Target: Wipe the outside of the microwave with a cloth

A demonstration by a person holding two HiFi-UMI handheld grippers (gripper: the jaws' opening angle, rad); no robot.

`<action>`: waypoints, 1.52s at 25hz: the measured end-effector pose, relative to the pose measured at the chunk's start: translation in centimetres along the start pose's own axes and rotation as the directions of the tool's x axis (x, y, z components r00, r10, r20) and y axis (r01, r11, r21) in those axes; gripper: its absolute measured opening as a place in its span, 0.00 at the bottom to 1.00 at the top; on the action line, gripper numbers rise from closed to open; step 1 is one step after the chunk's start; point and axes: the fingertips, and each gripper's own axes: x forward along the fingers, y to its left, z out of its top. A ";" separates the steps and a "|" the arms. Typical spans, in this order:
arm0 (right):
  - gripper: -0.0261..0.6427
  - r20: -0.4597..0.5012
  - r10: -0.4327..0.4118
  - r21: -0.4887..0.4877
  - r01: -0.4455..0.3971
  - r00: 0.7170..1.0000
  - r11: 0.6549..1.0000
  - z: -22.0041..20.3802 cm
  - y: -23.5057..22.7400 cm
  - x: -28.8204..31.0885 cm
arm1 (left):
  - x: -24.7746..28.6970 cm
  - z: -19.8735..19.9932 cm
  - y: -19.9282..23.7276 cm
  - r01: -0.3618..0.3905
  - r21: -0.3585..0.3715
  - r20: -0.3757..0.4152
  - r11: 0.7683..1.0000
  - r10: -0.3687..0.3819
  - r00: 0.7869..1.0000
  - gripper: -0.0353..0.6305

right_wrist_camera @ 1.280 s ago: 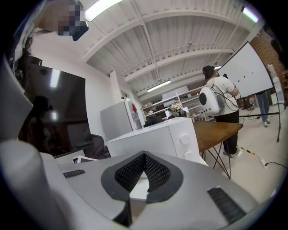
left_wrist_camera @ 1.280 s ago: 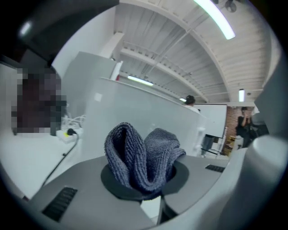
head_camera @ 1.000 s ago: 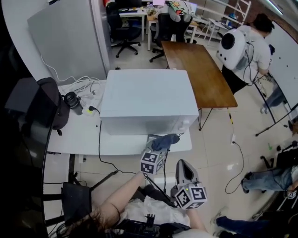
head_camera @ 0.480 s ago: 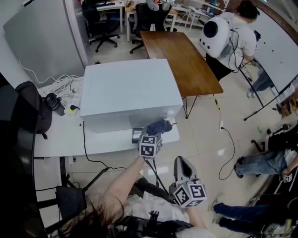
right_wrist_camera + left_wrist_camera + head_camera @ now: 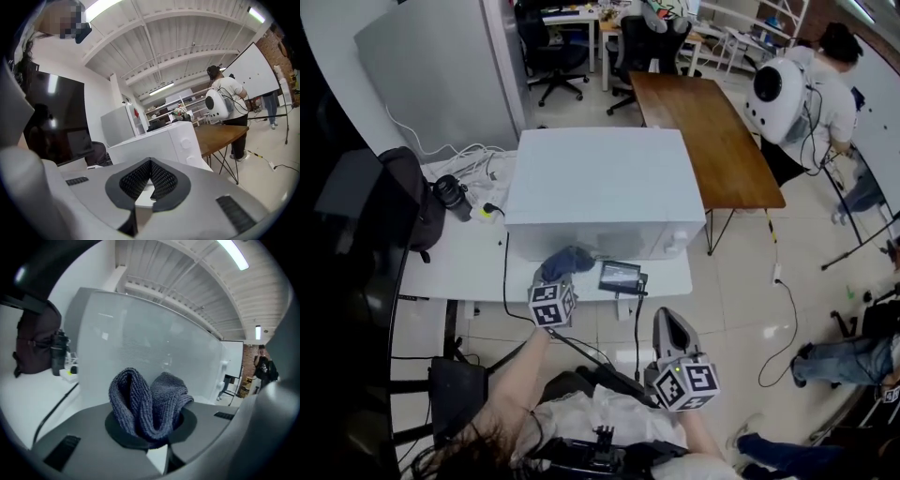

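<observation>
The white microwave [image 5: 600, 187] stands on the white table [image 5: 459, 272]. My left gripper [image 5: 562, 274] is shut on a dark blue-grey cloth [image 5: 568, 262], held against the left part of the microwave's front, low down. In the left gripper view the bunched cloth [image 5: 147, 404] sticks out of the left gripper [image 5: 154, 439], with the microwave's front [image 5: 154, 348] right behind it. My right gripper [image 5: 673, 336] hangs off the table's front edge, shut and empty. In the right gripper view the right gripper [image 5: 149, 190] faces the microwave's knob side [image 5: 161, 143] from a distance.
A phone [image 5: 620, 276] lies flat before the microwave's front. A black backpack [image 5: 403, 202], a dark bottle [image 5: 450, 202] and cables sit at the table's left. A brown table [image 5: 703, 141] stands to the right; a person with a white backpack [image 5: 787, 94] stands beyond it.
My left gripper has slid the cloth leftward along the microwave's front, from near the right end to the left part. The right gripper has stayed low near the lap.
</observation>
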 end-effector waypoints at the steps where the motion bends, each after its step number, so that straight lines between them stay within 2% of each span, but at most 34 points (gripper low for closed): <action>1: 0.07 0.002 0.016 0.000 -0.016 1.000 1.000 0.1 0.5 0.3 | -0.7 0.0 1.9 -0.047 -0.016 0.003 0.999 0.047 0.999 0.14; 6: 0.07 0.000 0.062 -0.008 -0.062 0.998 0.998 0.1 2.0 1.0 | -3.9 -0.3 10.4 -0.244 -0.095 0.008 0.965 0.246 0.969 0.14; 9: 0.07 -0.002 0.068 -0.006 -0.068 0.998 0.998 0.1 2.4 1.0 | -4.6 0.1 12.6 -0.284 -0.093 0.012 0.954 0.286 0.958 0.14; 11: 0.07 -0.004 0.066 -0.007 -0.066 0.998 0.998 0.0 2.5 1.0 | -4.6 0.5 12.3 -0.268 -0.087 0.021 0.959 0.271 0.962 0.14; 13: 0.07 -0.005 0.061 -0.012 -0.061 0.998 0.998 0.0 2.5 0.9 | -4.8 1.0 10.5 -0.219 -0.083 0.039 0.972 0.223 0.974 0.14; 16: 0.07 -0.008 0.042 -0.010 -0.042 0.999 0.999 -0.4 2.3 0.7 | -5.8 3.0 5.8 -0.106 -0.052 0.102 0.993 0.111 0.989 0.14; 19: 0.07 -0.005 0.012 0.013 -0.012 1.000 1.000 -0.8 1.9 0.4 | -7.5 7.4 -1.1 0.035 0.015 0.194 0.999 -0.037 0.980 0.14; 22: 0.07 0.011 -0.022 0.041 0.021 1.000 0.999 -0.8 1.6 0.0 | -9.5 13.0 -9.0 0.192 0.094 0.285 0.977 -0.211 0.935 0.14; 23: 0.07 0.020 -0.035 0.047 0.034 0.999 0.998 -0.7 1.5 -0.1 | -9.9 14.6 -11.8 0.250 0.121 0.302 0.961 -0.275 0.913 0.14; 26: 0.07 0.053 -0.075 0.074 0.071 0.996 0.995 -0.3 1.3 -0.4 | -9.5 18.1 -19.9 0.402 0.202 0.310 0.893 -0.448 0.839 0.14; 27: 0.07 0.065 -0.090 0.086 0.084 0.994 0.993 -0.2 1.2 -0.7 | -9.0 18.8 -22.0 0.434 0.220 0.303 0.874 -0.484 0.821 0.14; 29: 0.07 0.093 -0.123 0.095 0.114 0.988 0.989 0.3 1.0 -1.4 | -7.3 19.5 -25.2 0.474 0.236 0.276 0.848 -0.526 0.804 0.14; 30: 0.07 0.108 -0.140 0.081 0.132 0.984 0.988 0.6 0.9 -1.8 | -6.3 19.6 -26.3 0.489 0.229 0.255 0.842 -0.537 0.804 0.14; 32: 0.07 0.137 -0.165 0.026 0.163 0.977 0.986 1.6 0.7 -2.5 | -3.7 19.0 -27.6 0.506 0.186 0.198 0.842 -0.536 0.820 0.14; 35: 0.07 0.173 -0.181 0.000 0.184 0.968 0.983 3.4 0.2 -3.1 | -0.2 17.4 -27.7 0.490 0.108 0.100 0.865 -0.500 0.860 0.14; 38: 0.07 0.194 -0.177 0.022 0.176 0.965 0.984 4.8 -0.7 -2.7 | 2.1 17.1 -26.4 0.437 0.084 0.065 0.896 -0.442 0.895 0.14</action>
